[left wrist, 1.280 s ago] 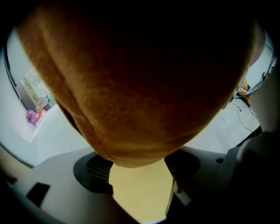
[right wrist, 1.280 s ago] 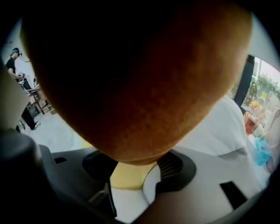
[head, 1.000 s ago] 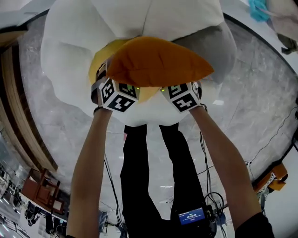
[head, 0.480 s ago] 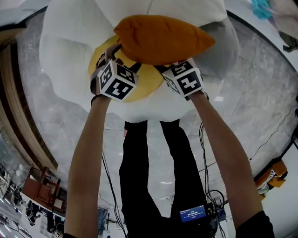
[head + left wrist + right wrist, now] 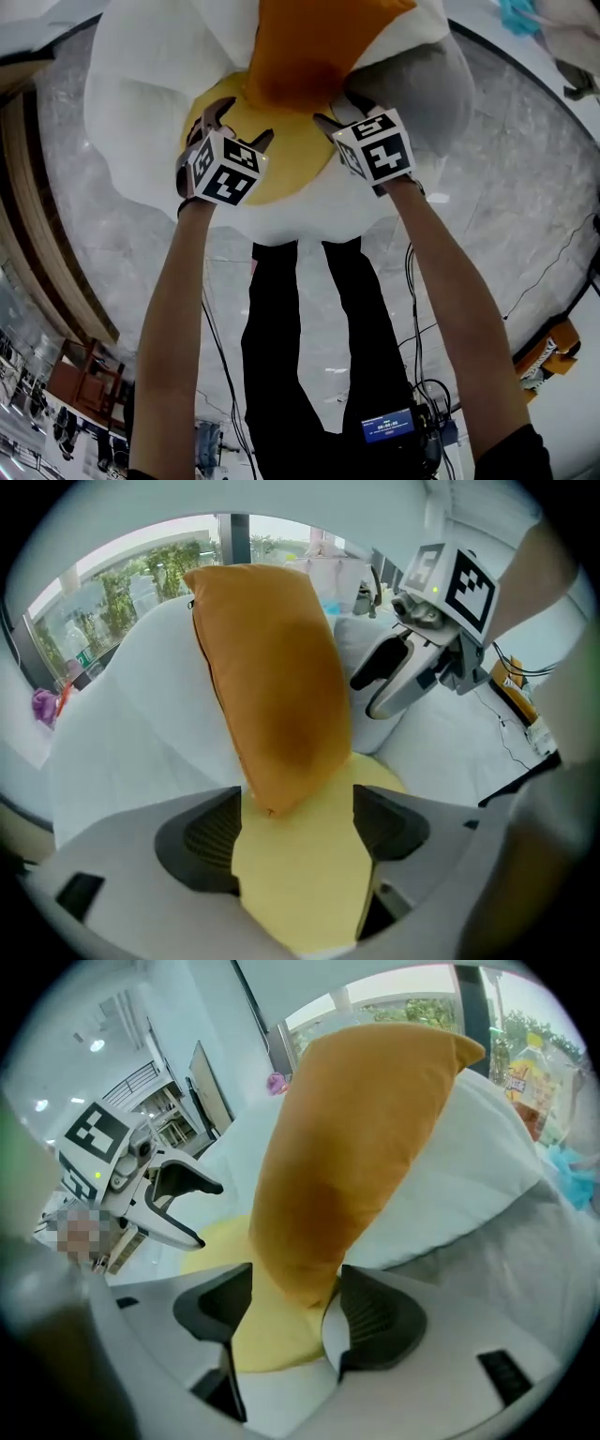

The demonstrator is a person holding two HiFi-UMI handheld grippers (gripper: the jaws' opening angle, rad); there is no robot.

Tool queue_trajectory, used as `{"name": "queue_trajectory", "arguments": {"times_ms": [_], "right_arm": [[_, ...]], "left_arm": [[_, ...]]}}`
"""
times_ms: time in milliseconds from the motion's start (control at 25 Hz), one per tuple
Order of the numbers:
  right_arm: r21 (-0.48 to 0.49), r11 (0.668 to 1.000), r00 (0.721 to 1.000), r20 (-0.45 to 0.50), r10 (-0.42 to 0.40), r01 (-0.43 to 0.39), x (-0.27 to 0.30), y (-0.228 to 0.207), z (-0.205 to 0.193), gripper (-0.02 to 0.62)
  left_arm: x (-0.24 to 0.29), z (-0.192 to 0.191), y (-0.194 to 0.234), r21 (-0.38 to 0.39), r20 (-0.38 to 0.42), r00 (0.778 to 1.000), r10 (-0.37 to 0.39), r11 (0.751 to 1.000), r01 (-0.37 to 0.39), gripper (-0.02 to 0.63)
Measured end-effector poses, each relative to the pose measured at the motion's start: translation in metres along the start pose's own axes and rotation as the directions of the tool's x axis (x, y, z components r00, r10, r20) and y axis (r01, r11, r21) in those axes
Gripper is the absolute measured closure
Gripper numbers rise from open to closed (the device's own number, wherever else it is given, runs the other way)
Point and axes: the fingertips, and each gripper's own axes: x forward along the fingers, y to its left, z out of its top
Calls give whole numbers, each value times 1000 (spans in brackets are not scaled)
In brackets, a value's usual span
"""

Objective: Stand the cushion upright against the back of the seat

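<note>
The orange cushion (image 5: 309,47) (image 5: 272,677) (image 5: 356,1147) stands on end on the yellow seat pad (image 5: 291,169) (image 5: 300,874), leaning on the white seat back (image 5: 141,94). My left gripper (image 5: 239,124) (image 5: 295,822) (image 5: 206,1213) is open at the cushion's lower left corner, which just reaches its gap without pad contact. My right gripper (image 5: 342,108) (image 5: 286,1312) (image 5: 370,696) is at the lower right corner. Its jaws are opening, with the cushion's bottom edge loose between them.
A grey cushion (image 5: 441,84) lies on the seat's right side. Marble floor (image 5: 506,216) surrounds the round white chair. The person's legs (image 5: 309,356) stand before it, with cables (image 5: 417,356) beside them. A wooden border (image 5: 37,234) runs along the left.
The cushion has swung from lying flat over the grippers to upright against the seat back. Both grippers pushed further in over the seat and came off the cushion.
</note>
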Motion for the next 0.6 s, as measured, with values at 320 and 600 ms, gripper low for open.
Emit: {"name": "queue_trajectory", "arguments": {"times_ms": [320, 600], "right_arm": [[-4, 1000, 1000, 2, -15, 15, -15, 3, 5, 285], [-79, 997, 999, -30, -21, 18, -49, 15, -2, 302]], "left_arm": [[-18, -6, 2, 16, -6, 1000, 21, 1000, -20, 223], [-58, -2, -12, 60, -7, 1000, 28, 998, -28, 224]]}}
